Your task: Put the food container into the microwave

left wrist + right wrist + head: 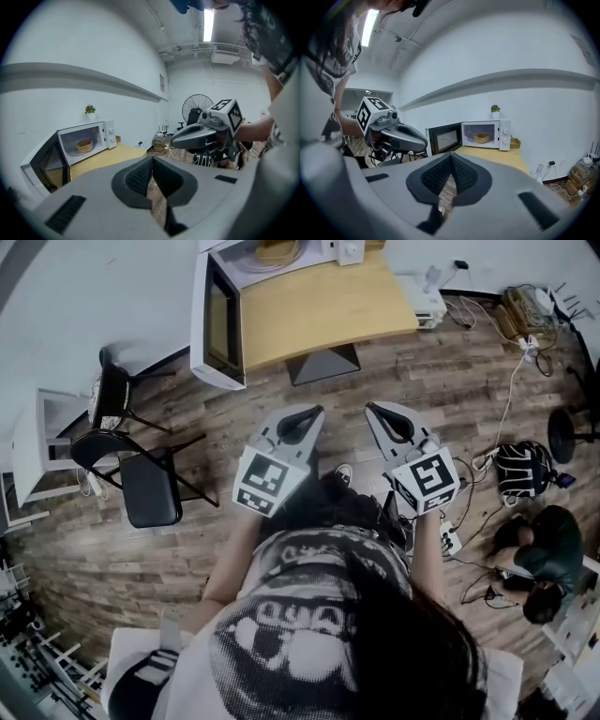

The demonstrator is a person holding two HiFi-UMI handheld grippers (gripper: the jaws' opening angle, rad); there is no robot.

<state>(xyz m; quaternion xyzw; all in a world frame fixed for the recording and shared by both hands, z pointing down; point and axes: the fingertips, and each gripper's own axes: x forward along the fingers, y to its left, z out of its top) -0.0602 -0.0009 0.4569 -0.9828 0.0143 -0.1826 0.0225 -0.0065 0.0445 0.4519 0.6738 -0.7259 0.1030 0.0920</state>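
Observation:
The white microwave [86, 140] [487, 135] stands on a wooden table [323, 307] with its door [220, 320] [444, 138] swung wide open. A tan food container [85, 146] [481, 138] sits inside the cavity. My left gripper [312, 413] [152, 158] and right gripper [372, 409] [451, 155] are held side by side above the floor, well back from the table. Both have their jaws shut with nothing between them. Each gripper shows in the other's view.
A black folding chair [141, 470] stands left of me on the wood floor. A person [534, 554] crouches at the right among cables and a power strip [450, 540]. A fan [197, 107] stands at the room's far end. A small plant [495, 110] tops the microwave.

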